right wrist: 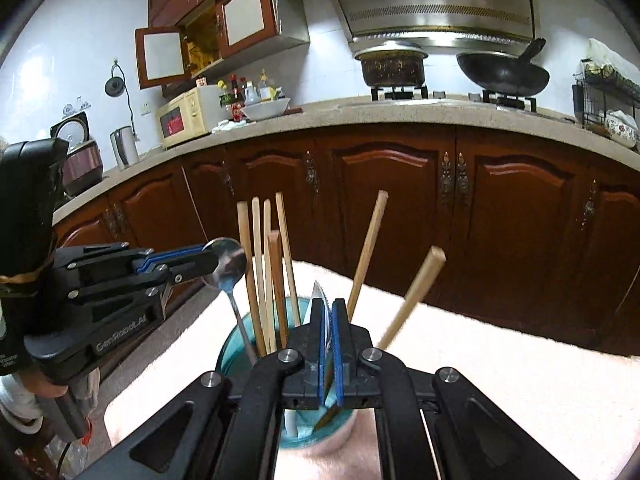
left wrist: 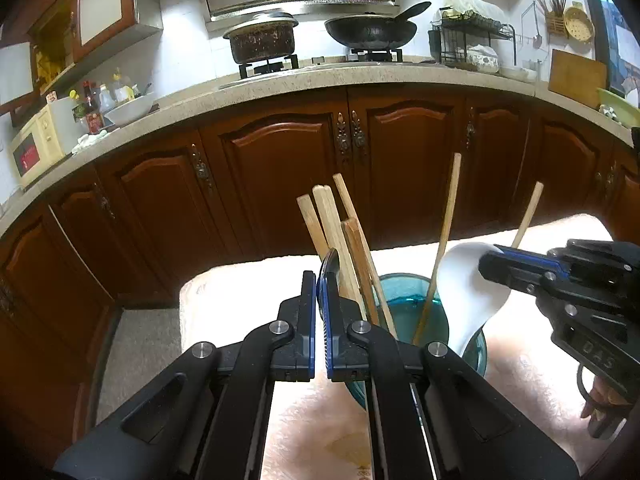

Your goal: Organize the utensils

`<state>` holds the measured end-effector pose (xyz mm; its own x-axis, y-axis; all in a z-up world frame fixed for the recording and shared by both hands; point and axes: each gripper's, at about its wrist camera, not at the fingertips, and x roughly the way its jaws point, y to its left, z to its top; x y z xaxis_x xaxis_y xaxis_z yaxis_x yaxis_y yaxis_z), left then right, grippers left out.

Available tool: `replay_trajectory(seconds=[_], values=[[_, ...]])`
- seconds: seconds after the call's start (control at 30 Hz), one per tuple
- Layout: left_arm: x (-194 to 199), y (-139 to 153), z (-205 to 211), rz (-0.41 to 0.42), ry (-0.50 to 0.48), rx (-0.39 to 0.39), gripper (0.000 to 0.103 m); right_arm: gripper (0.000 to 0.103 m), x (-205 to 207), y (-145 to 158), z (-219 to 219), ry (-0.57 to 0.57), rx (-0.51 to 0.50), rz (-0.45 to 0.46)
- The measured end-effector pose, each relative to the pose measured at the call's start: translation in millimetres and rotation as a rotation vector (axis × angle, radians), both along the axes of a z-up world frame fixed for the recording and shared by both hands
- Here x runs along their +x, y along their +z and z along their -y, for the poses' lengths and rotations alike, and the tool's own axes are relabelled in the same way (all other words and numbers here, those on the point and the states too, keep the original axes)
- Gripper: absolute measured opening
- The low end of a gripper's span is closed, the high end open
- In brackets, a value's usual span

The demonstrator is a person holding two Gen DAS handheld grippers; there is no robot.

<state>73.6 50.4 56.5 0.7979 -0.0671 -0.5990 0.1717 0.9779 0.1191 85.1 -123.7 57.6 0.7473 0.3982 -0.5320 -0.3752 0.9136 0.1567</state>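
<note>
Jaws pinch steel spoon (right wrist: 226,264), white spoon (left wrist: 468,292).

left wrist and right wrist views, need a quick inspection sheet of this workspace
surface: pale table, washed out by glare
job's things: teal cup holding chopsticks; metal spoon with its handle down in the cup; white spoon over the cup
clutter: nothing seen on the table
grippers: left gripper jaws shut on the metal spoon's bowl; right gripper jaws shut on the white spoon
cables: black cord on the far wall; nothing seen on the table
surroundings: counter with pot, wok, microwave; brown cabinets below
</note>
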Motion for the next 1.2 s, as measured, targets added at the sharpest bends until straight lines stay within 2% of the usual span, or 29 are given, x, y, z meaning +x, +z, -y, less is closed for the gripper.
replay_trajectory(seconds=[0.37, 0.6, 0.7, 0.73, 0.77, 0.8, 0.9, 0.97, 1.07, 1.2], values=[[-5, -14, 9, -0.046, 0.006, -0.009, 0.002, 0.003, -15, -29, 7, 0.022, 0.012, -0.122], [-5, -22, 14, -0.095, 0.001, -0.027, 0.004, 0.003, -17, -46, 14, 0.028, 0.062, -0.198], [-4, -24, 12, -0.132, 0.005, -0.062, 0.004, 0.012, -17, -47, 18, 0.028, 0.071, -0.223], [-3, -25, 10, -0.147, 0.007, -0.086, 0.004, 0.023, -19, -45, 20, 0.024, 0.081, -0.224], [-4, -25, 9, -0.151, 0.010, -0.098, 0.006, 0.035, -20, -43, 22, 0.021, 0.091, -0.220], [-5, -24, 7, -0.154, 0.017, -0.109, 0.008, 0.037, -24, -41, 26, 0.013, 0.106, -0.209], [-8, -22, 2, -0.177, 0.020, -0.147, 0.025, 0.037, -30, -36, 31, 0.009, 0.117, -0.200], [-13, -19, -1, -0.185, 0.024, -0.178, 0.040, 0.037, -35, -33, 33, 0.001, 0.114, -0.191], [-24, -12, -4, -0.187, 0.031, -0.207, 0.047, 0.037, -41, -27, 35, -0.017, 0.103, -0.176], [-38, -5, -7, -0.183, 0.065, -0.226, 0.048, 0.043, -47, -19, 36, -0.063, 0.070, -0.161]])
